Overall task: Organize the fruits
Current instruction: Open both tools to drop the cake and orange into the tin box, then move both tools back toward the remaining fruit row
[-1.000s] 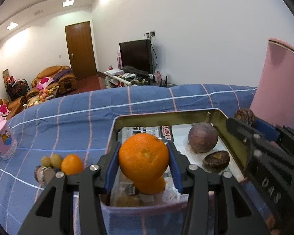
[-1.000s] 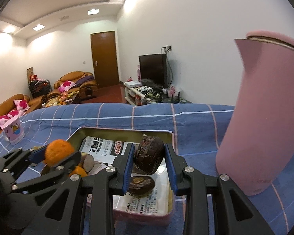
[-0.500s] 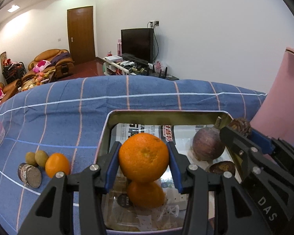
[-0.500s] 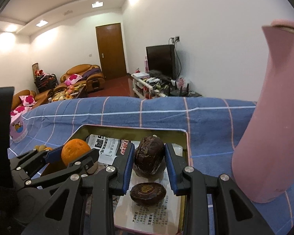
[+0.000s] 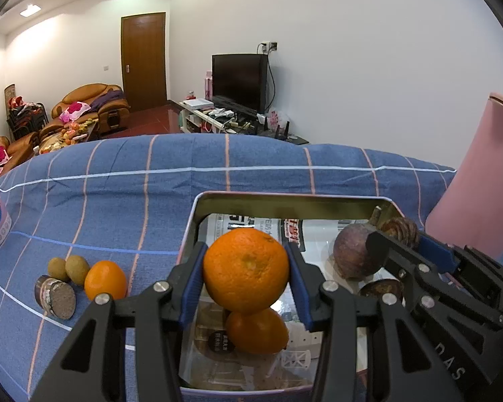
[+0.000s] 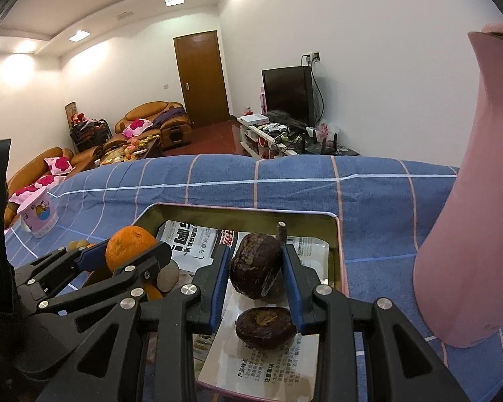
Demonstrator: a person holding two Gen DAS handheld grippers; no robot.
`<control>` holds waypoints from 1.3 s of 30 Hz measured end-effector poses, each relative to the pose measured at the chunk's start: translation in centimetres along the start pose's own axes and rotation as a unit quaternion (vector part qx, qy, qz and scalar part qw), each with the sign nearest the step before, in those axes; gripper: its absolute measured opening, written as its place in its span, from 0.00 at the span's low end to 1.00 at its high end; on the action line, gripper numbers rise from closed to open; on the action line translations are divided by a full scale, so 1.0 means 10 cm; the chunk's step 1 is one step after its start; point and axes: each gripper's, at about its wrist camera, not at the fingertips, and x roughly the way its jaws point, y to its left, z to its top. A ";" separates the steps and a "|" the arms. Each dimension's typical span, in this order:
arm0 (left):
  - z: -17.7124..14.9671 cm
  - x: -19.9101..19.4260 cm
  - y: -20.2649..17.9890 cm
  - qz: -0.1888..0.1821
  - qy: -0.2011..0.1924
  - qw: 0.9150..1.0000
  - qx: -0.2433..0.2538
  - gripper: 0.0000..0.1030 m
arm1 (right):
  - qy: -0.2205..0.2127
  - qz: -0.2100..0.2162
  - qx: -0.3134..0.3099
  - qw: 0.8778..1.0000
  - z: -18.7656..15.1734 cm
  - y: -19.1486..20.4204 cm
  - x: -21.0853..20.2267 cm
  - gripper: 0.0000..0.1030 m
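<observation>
My left gripper (image 5: 245,258) is shut on a large orange (image 5: 245,269) and holds it above the left half of a paper-lined metal tray (image 5: 285,197). Under it a second orange (image 5: 256,330) lies in the tray. My right gripper (image 6: 255,261) is shut on a dark brown wrinkled fruit (image 6: 256,269) over the tray's right half (image 6: 244,209). Another dark fruit (image 6: 265,323) lies right below it. A purple-brown round fruit (image 5: 352,254) rests in the tray, partly hidden by the right gripper (image 5: 399,234).
Left of the tray on the blue checked cloth lie a small orange (image 5: 104,279), two small greenish fruits (image 5: 67,268) and a cut dark piece (image 5: 55,296). A tall pink jug (image 6: 479,201) stands close on the right. A pink cup (image 6: 38,212) stands far left.
Both grippers still hold their fruit. The right one has drifted slightly forward and lower over the tray. The left one has rolled a little and stayed in place.
</observation>
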 end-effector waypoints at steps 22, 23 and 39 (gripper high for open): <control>0.01 -0.20 -0.22 0.027 -0.060 0.997 0.049 0.89 | -0.118 -0.054 0.054 0.990 0.04 -0.21 -0.50 0.73; 0.00 -0.22 -0.24 0.031 -0.068 0.996 0.054 0.95 | -0.122 -0.056 0.058 0.989 0.04 -0.22 -0.51 0.73; -0.05 -0.33 -0.22 0.052 -0.084 0.993 0.063 1.00 | -0.133 -0.094 0.057 0.985 0.00 -0.21 -0.54 0.73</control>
